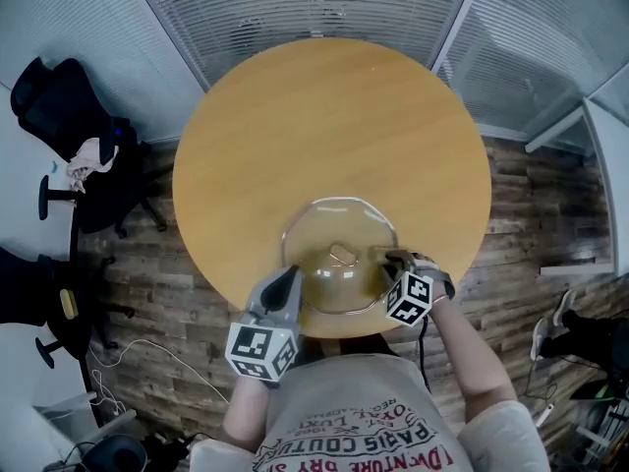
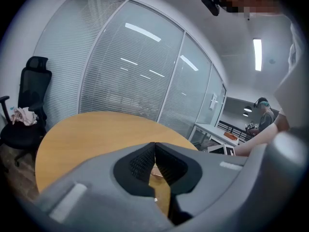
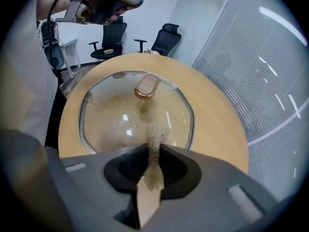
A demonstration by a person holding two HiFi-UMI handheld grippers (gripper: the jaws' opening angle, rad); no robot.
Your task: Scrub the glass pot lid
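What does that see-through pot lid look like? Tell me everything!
The glass lid is clear and round, with a metal rim and a coppery knob on top. It looks cloudy and smeared. It lies knob-up on the round wooden table, near the person's edge. The right gripper holds a fuzzy scrub pad at its glass; the left gripper, jaws shut, sits at its left rim.

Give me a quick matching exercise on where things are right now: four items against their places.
1 glass pot lid
2 scrub pad
3 black office chair
4 left gripper

A between the right gripper jaws
B on the floor beside the table
C shut at the lid's rim
D on the round table, person's side

Pairs: 1-D, 2-A, 3-B, 4-C.
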